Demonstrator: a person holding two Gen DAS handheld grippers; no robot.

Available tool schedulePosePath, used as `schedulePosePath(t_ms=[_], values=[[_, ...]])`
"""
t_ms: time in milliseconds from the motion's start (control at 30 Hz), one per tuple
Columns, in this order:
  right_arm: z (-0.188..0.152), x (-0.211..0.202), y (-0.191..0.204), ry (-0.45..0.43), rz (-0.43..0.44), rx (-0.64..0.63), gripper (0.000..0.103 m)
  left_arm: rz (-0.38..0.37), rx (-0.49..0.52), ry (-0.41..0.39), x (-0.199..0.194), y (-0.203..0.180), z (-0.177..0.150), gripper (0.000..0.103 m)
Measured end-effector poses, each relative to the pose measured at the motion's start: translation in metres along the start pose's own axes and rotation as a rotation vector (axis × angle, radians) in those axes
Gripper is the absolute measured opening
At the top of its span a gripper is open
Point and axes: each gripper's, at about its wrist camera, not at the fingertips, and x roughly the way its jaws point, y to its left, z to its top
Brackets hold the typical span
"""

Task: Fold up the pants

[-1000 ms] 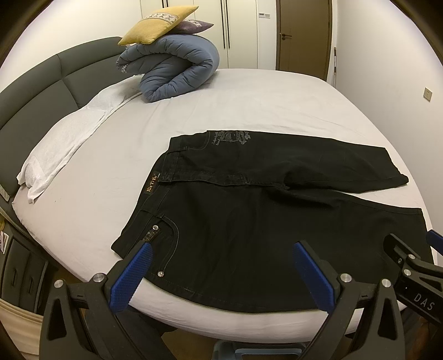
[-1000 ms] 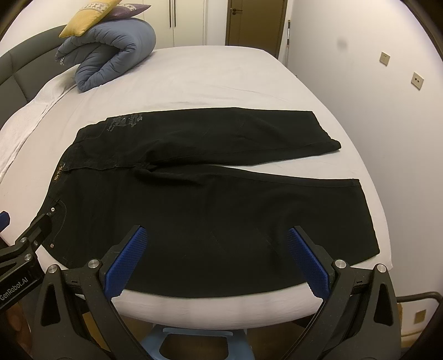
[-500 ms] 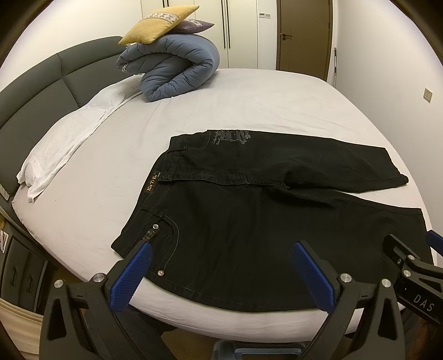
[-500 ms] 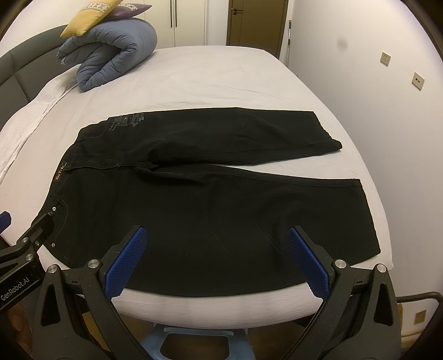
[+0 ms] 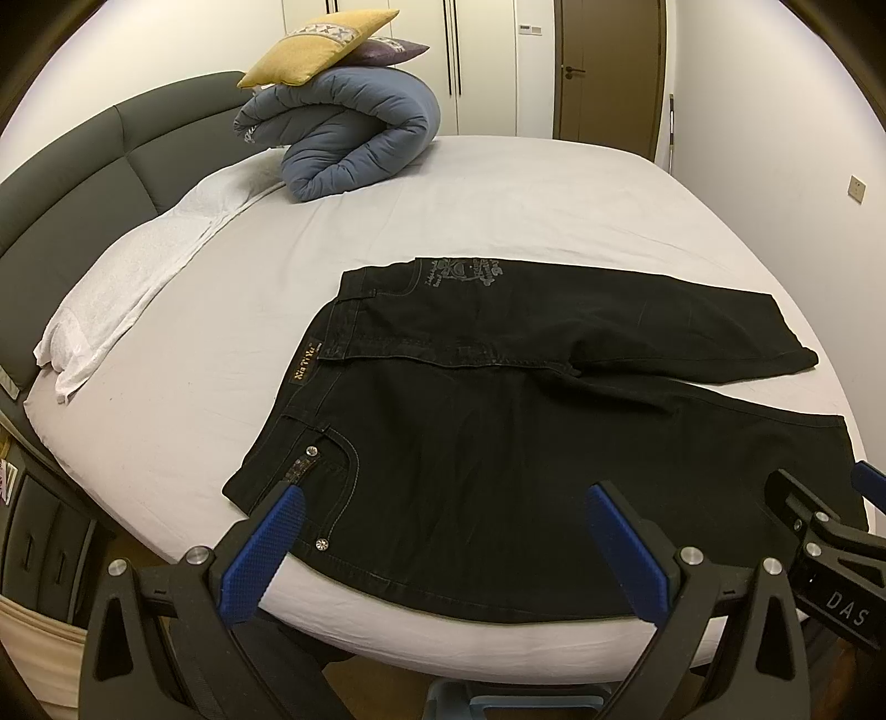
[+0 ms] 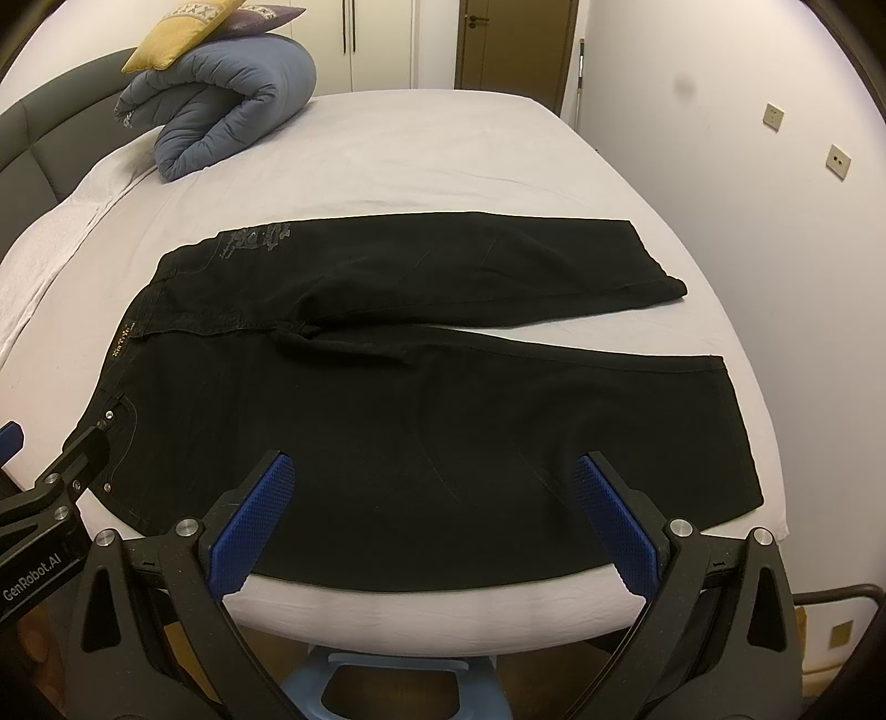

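Black pants (image 5: 498, 432) lie flat on the white bed (image 5: 498, 210), waistband to the left, both legs spread to the right; they also show in the right wrist view (image 6: 443, 399). My left gripper (image 5: 443, 518) is open and empty, hovering over the near edge by the waist pocket. My right gripper (image 6: 434, 487) is open and empty, over the near leg's front edge. Each gripper's body shows at the edge of the other's view.
A rolled blue duvet (image 5: 354, 138) with a yellow cushion (image 5: 315, 47) sits at the bed's far left. A white towel (image 5: 133, 277) lies along the dark headboard (image 5: 83, 160). A wall (image 6: 747, 166) stands right of the bed.
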Motion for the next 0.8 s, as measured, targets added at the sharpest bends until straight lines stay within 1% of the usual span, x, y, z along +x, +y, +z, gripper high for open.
schedulePosePath(t_ms=[800], values=[[-0.0024,0.0061,0.0066,0.007,0.006,-0.002,0.103,-0.002,-0.009,0.005,0.0020,0.0076,-0.0086,0.103]])
